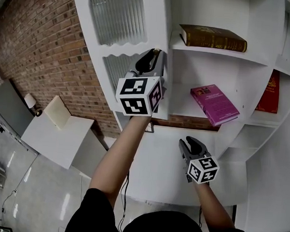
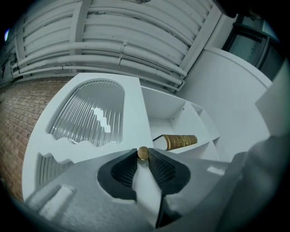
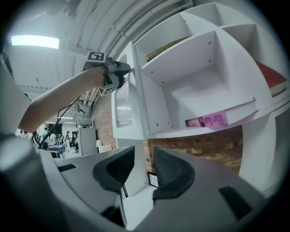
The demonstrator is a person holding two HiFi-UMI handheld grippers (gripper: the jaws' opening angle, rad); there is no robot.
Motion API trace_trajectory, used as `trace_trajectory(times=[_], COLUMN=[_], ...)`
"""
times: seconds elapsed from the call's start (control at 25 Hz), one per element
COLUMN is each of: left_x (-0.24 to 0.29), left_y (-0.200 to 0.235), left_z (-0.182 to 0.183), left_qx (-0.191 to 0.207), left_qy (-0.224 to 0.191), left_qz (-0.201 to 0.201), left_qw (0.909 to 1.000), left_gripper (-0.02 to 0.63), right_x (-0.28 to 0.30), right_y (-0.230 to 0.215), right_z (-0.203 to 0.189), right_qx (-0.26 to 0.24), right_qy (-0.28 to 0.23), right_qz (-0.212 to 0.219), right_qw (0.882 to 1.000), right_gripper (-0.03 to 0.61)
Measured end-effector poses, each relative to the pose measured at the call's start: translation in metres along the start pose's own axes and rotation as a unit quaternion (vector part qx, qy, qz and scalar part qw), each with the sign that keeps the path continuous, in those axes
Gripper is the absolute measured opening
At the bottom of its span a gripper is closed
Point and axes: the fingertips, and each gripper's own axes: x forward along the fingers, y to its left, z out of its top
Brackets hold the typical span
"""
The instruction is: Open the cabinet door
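The white cabinet door [image 1: 159, 20] with its ribbed glass pane [image 2: 86, 115] stands swung out to the left, and the shelves behind it are exposed. My left gripper [image 1: 156, 53] is up at the door's free edge, shut on a small brass knob [image 2: 143, 153] that sits between its fingertips; the door's white edge runs down between the jaws. The right gripper view shows that left gripper [image 3: 115, 74] at the door too. My right gripper [image 1: 191, 142] hovers lower, in front of the cabinet's bottom ledge. Its jaws [image 3: 144, 164] are open with nothing between them.
A brown book [image 1: 212, 37] lies on the top shelf, a magenta book [image 1: 215, 104] on the shelf below, and a red book [image 1: 269, 92] stands in the right compartment. A brick wall [image 1: 41, 46] lies left of the cabinet, with a white box unit [image 1: 59, 137] beneath it.
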Motion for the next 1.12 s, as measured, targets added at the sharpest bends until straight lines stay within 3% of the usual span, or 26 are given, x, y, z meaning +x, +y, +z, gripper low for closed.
trace_trajectory(times=[0.44, 0.84, 1.12], left_x=[-0.002, -0.003, -0.017], left_y=[-0.002, -0.003, -0.003], left_z=[-0.001, -0.001, 0.0], left_qx=[0.041, 0.02, -0.006], left_qy=[0.022, 0.032, 0.033], left_qz=[0.005, 0.013, 0.022], left_qw=[0.9989, 0.9992, 0.9992], left_gripper=[0.086, 0.084, 0.083], right_x=[0.099, 0.124, 0.116], right_y=[-0.001, 0.009, 0.018], right_z=[0.001, 0.029, 0.024], right_qx=[-0.032, -0.032, -0.046], right_qy=[0.043, 0.024, 0.024], right_qz=[0.059, 0.091, 0.112], right_qw=[0.997, 0.995, 0.992], right_gripper=[0.132, 0.129, 0.084])
